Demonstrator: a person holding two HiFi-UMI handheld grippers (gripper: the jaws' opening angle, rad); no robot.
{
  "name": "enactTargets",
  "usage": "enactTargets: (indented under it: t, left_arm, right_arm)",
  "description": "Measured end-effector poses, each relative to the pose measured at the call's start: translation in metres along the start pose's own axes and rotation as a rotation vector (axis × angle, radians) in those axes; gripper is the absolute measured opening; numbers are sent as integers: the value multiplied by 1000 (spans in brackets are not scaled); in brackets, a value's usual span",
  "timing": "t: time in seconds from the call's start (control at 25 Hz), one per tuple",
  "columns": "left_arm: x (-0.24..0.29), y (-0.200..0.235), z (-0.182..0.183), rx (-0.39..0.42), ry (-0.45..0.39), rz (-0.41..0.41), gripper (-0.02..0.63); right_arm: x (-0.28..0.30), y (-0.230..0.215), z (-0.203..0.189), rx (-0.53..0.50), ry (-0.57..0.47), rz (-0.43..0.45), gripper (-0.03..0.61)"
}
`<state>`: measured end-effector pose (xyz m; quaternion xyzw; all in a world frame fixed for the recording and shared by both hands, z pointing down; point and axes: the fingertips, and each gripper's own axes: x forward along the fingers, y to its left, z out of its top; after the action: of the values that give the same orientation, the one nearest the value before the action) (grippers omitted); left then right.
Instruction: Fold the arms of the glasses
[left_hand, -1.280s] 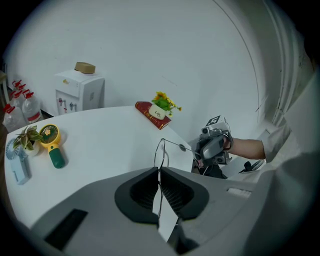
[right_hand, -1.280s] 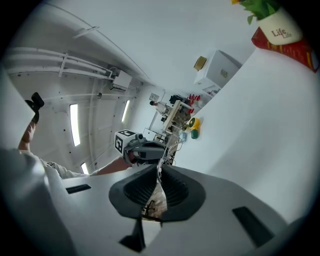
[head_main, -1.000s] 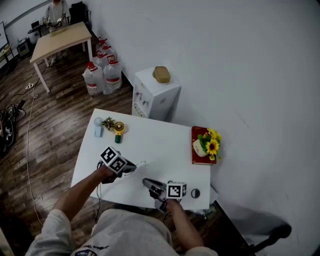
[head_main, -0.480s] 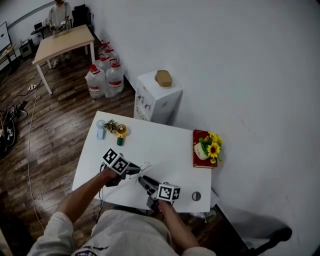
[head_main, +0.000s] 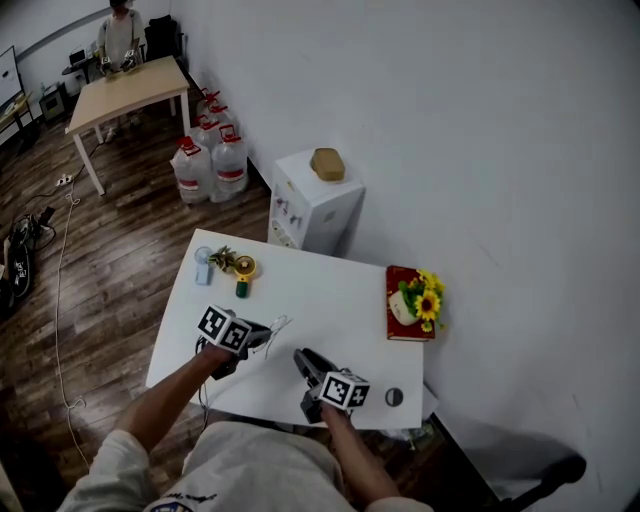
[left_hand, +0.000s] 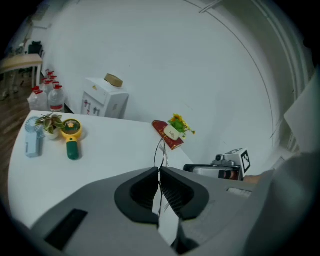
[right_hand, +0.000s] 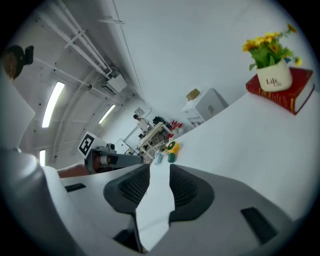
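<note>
1. From the head view, the left tool (head_main: 262, 337) is over the near half of the white bench (head_main: 330, 290). The thin wire glasses (head_main: 278, 324) poke out of its tip. The right tool (head_main: 302, 358) sits just beside it, nose turned toward the glasses but not touching them. The yellow fan (head_main: 242, 268) and the red book (head_main: 404, 305) with its flower pot (head_main: 404, 300) stand well apart from the work.

2. In the left gripper view, the jaws are pressed together on a strand of the wire frame, and the rest of the glasses stands up past the tips. I cannot tell which part is pinched, nor whether either arm is folded, because the wire is too fine.

3. In the right gripper view, the jaws stand apart with only bare bench between them, and they have just been closing. The left tool shows off to the left beyond them.

4. My reading is that the folding is under way. One tool steadies the frame while the other lines up on an arm.

5. The next move seems to call for bringing the right tool's tip against a free arm near its hinge. It should then swing the arm gently inward while the left tool's grip stays firm, since the wire looks easy to bend or twist loose.
</note>
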<state>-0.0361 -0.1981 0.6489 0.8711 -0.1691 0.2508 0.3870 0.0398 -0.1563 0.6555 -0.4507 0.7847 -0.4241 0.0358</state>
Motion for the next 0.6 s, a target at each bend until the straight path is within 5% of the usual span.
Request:
enactTargets:
  t: [0.16, 0.6]
  left_arm:
    - [-13, 31, 11, -43, -92, 119, 17]
    - [-60, 51, 33, -55, -295, 271, 17]
  right_arm:
    - [-7, -12, 24, -40, -67, -43, 3]
    - [-13, 0, 59, -437, -68, -200, 2]
